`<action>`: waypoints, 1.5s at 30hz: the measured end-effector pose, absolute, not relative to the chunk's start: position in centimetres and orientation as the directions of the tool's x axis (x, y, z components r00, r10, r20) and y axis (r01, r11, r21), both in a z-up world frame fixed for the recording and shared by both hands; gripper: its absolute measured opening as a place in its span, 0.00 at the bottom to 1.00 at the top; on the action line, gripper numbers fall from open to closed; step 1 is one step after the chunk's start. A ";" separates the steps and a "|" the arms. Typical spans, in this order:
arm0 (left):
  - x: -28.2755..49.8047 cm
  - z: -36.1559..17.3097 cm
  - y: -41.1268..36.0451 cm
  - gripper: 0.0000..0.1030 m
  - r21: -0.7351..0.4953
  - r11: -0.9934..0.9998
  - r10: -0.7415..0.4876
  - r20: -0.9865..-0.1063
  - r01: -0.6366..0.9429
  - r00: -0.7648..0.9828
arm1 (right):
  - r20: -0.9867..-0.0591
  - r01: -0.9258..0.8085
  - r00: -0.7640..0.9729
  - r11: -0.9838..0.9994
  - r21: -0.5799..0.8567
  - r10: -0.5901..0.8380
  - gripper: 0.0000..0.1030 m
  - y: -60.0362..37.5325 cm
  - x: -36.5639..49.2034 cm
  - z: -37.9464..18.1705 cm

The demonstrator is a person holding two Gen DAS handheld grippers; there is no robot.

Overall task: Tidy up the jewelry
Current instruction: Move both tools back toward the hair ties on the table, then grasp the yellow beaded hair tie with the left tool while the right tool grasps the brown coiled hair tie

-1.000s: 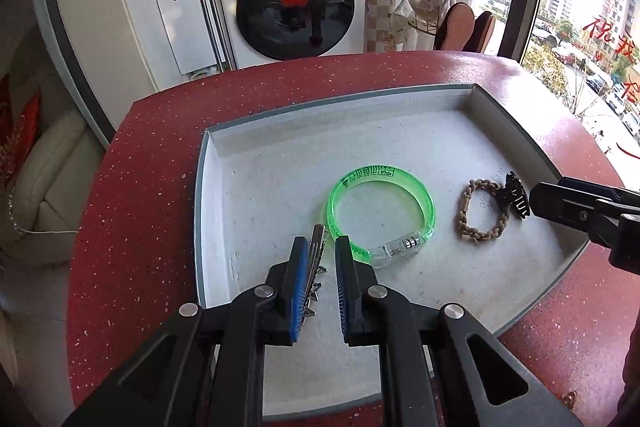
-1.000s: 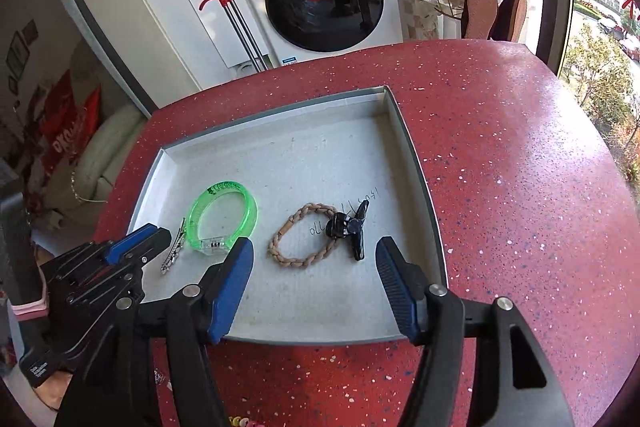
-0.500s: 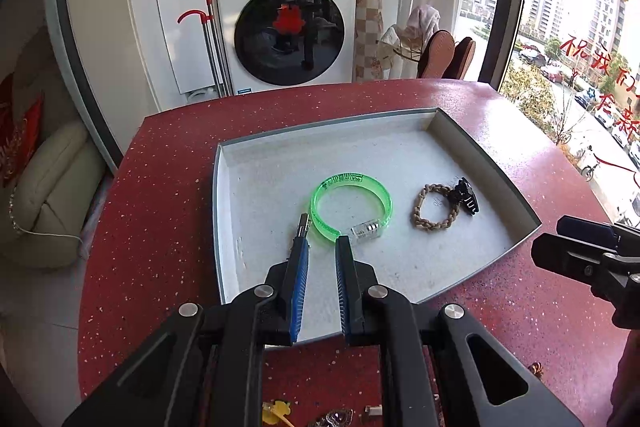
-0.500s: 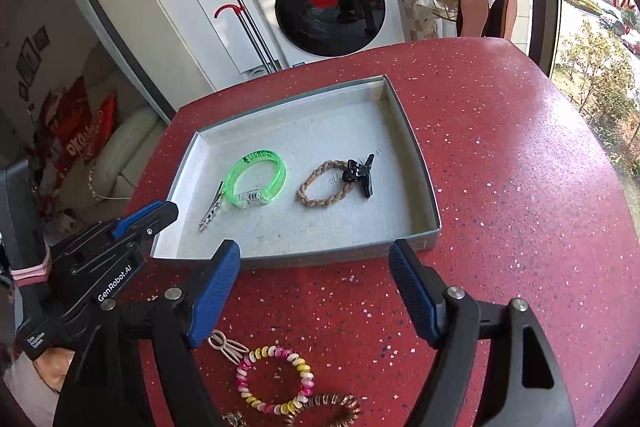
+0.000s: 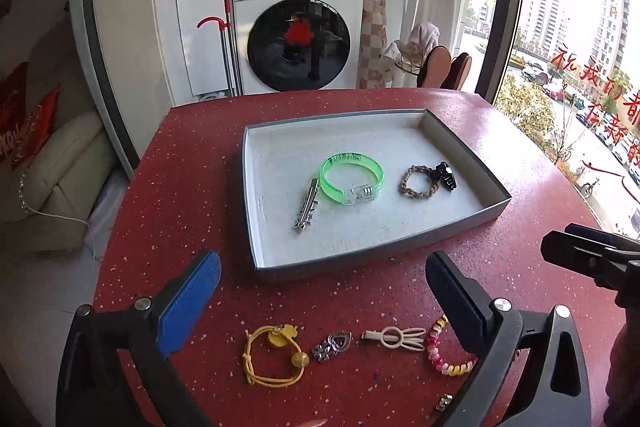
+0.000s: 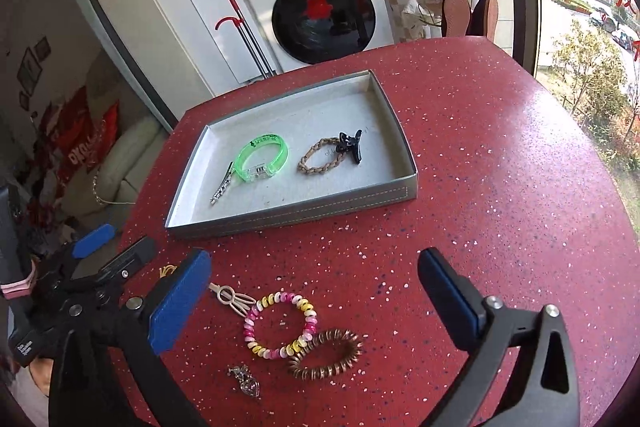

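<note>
A grey tray [image 5: 376, 251] [image 6: 288, 215] on the red table holds a silver hair clip [image 5: 306, 205] [image 6: 222, 185], a green bangle [image 5: 352, 179] [image 6: 262, 157], a braided bracelet [image 5: 418, 181] [image 6: 320, 157] and a black claw clip [image 5: 446, 175] [image 6: 351, 143]. In front of the tray lie a yellow hair tie [image 5: 274, 355], a silver brooch [image 5: 332, 345], a cream clip [image 5: 394, 337] [image 6: 232, 297], a pink-yellow coil bracelet [image 5: 444, 351] [image 6: 280, 325], a bronze coil tie [image 6: 326, 353] and a small charm [image 6: 244, 379]. My left gripper [image 5: 322, 291] and right gripper [image 6: 314, 299] are open and empty above them.
A washing machine [image 5: 298, 39] stands behind the table, a sofa [image 5: 52, 163] to the left, a window [image 5: 580, 67] to the right. The table's round edge [image 6: 624, 267] runs close on the right.
My left gripper has let go of the silver hair clip in the tray, opened wide and pulled back toward the front. The right gripper has also drawn back over the loose jewelry.
</note>
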State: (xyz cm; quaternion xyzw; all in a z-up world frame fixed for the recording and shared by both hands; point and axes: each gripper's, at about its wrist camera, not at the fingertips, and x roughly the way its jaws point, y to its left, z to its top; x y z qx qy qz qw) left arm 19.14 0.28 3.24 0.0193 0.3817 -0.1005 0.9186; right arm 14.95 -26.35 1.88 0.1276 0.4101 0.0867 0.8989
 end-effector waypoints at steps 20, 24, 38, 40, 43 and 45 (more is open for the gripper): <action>12.0 -2.7 8.2 1.00 -0.054 0.996 -0.088 -0.794 0.074 0.602 | -0.818 -0.041 0.525 0.967 0.253 0.236 1.00 -25.0 9.0 -2.9; 12.4 -3.2 8.7 1.00 -0.054 0.997 -0.077 -0.802 0.058 0.593 | -0.828 -0.008 0.523 0.972 0.234 0.204 1.00 -25.6 8.6 -3.4; 16.4 -3.4 7.9 1.00 -0.052 0.994 -0.099 -0.817 0.099 0.567 | -0.851 0.030 0.515 0.990 0.135 0.100 0.85 -26.6 11.3 -4.0; 17.1 -3.7 7.5 1.00 -0.040 0.993 -0.095 -0.827 0.111 0.554 | -0.857 0.007 0.506 0.993 0.117 0.097 0.82 -26.3 11.8 -4.3; 17.7 -4.1 7.1 0.98 -0.026 0.992 -0.088 -0.832 0.120 0.549 | -0.868 -0.022 0.487 0.995 0.094 0.093 0.76 -25.6 12.3 -5.0; 18.0 -4.3 6.8 0.92 -0.024 0.992 -0.090 -0.838 0.128 0.539 | -0.872 -0.034 0.482 0.996 0.081 0.087 0.72 -25.1 12.6 -5.4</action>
